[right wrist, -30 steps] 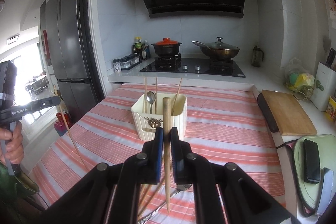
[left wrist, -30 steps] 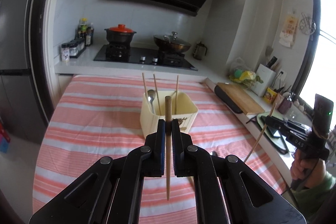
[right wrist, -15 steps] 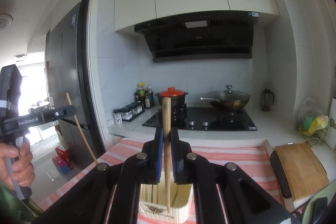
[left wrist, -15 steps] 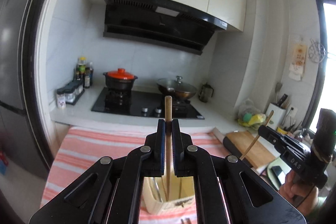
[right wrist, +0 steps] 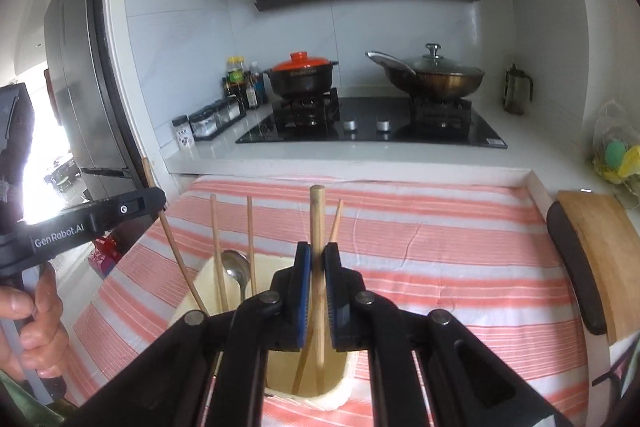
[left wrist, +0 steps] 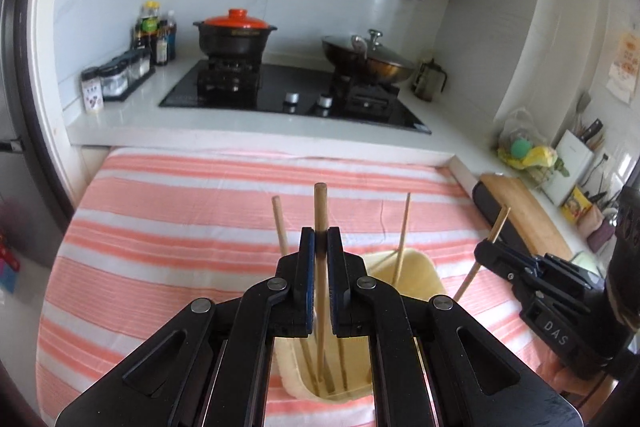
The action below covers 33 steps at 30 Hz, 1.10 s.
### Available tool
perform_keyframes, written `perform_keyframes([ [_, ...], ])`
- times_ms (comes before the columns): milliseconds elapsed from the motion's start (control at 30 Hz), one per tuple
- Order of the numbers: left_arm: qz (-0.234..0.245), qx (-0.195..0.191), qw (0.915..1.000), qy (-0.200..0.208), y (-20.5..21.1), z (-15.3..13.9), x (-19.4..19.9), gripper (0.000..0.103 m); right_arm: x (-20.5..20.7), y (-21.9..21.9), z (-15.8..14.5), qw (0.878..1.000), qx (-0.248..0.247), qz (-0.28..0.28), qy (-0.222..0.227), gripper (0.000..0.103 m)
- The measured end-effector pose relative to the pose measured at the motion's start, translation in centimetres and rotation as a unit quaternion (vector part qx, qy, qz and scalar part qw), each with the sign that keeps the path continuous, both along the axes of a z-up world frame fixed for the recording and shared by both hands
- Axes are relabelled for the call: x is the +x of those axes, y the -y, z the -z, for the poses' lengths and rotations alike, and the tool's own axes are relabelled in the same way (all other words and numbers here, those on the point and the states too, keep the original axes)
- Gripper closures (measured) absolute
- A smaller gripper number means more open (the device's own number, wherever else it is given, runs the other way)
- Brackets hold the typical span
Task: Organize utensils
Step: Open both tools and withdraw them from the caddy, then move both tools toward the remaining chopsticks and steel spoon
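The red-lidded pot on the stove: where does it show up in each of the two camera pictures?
Left wrist view: the pot sits upper left of centre, on the stove's left burner.
Right wrist view: the pot sits just left of centre, on the same burner.
Shared landmark: the lidded wok stands to the pot's right in both views.

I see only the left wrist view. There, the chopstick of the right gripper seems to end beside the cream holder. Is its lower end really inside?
Observer: Yes. In the right wrist view the right chopstick, gripped by the shut fingers of the right gripper, reaches down into the mouth of the holder.
Operator: Is there anything except chopsticks in the holder?
Observer: Yes, a metal spoon stands in it, bowl up, near the left side in that view.
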<state>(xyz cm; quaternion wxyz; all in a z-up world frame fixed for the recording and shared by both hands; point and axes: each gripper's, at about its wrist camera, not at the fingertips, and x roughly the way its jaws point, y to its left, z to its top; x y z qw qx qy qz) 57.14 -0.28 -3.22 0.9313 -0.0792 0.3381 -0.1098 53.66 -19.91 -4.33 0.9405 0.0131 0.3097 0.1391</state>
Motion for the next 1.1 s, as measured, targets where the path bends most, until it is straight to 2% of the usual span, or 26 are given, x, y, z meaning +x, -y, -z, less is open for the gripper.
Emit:
perform_keyframes([
  [100, -0.010, 0.007, 0.9996, -0.026, 0.3, 1.5, 0.7, 0.097, 0.7, -0.1, 1.0, 1.000, -0.003, 0.000, -0.025, 0.095],
  [133, -0.014, 0.006, 0.9993, -0.033, 0.1, 1.6, 0.6, 0.090, 0.9, -0.1, 1.0, 1.000, -0.006, 0.005, -0.029, 0.093],
  [167, -0.017, 0.003, 0.9992, -0.037, -0.2, 1.5, 0.3, 0.077, 1.1, 0.0, 0.7, 0.999, -0.002, 0.009, -0.033, 0.082],
  [200, -0.020, 0.000, 0.9992, -0.034, -0.5, 1.1, -0.4, 0.070, 0.9, 0.4, 0.1, 0.999, 0.009, 0.014, -0.033, 0.068],
  [233, -0.023, -0.001, 0.9994, -0.026, -0.9, 0.6, -1.3, 0.057, 0.6, 0.8, -0.7, 0.999, 0.023, 0.022, -0.028, 0.063],
  [267, -0.024, 0.004, 0.9995, -0.017, -1.3, 0.0, -2.4, 0.047, -0.2, 1.4, -1.6, 0.999, 0.035, 0.029, -0.019, 0.061],
  [333, -0.024, 0.021, 0.9995, -0.007, -2.2, -1.0, -4.8, 0.040, -2.0, 2.2, -3.4, 0.999, 0.039, 0.036, -0.008, 0.060],
  [433, -0.005, 0.043, 0.9988, -0.023, -3.5, -1.2, -9.1, 0.031, -5.5, 3.6, -5.2, 0.999, 0.035, 0.032, -0.003, 0.059],
  [467, 0.002, 0.050, 0.9983, -0.030, -3.9, -0.9, -10.8, 0.028, -6.8, 4.1, -5.4, 0.999, 0.031, 0.029, -0.005, 0.055],
  [633, 0.013, 0.086, 0.9937, -0.071, -5.2, 3.2, -19.5, 0.020, -14.9, 6.2, -3.1, 0.999, -0.029, 0.015, -0.022, 0.053],
  [700, 0.005, 0.081, 0.9924, -0.093, -5.3, 5.6, -22.5, 0.020, -18.5, 7.0, -1.1, 0.998, -0.057, 0.028, -0.028, 0.053],
  [800, -0.010, 0.065, 0.9902, -0.123, -4.7, 9.4, -26.4, 0.020, -23.3, 8.1, 2.8, 0.996, -0.054, 0.054, -0.055, 0.053],
  [933, -0.015, 0.047, 0.9860, -0.160, -2.7, 13.0, -29.8, 0.020, -29.6, 7.6, 7.8, 0.992, -0.060, 0.086, -0.075, 0.053],
  [1100, -0.012, 0.055, 0.9848, -0.164, -0.7, 14.5, -31.5, 0.020, -34.3, 6.3, 12.0, 0.989, -0.056, 0.113, -0.083, 0.053],
])
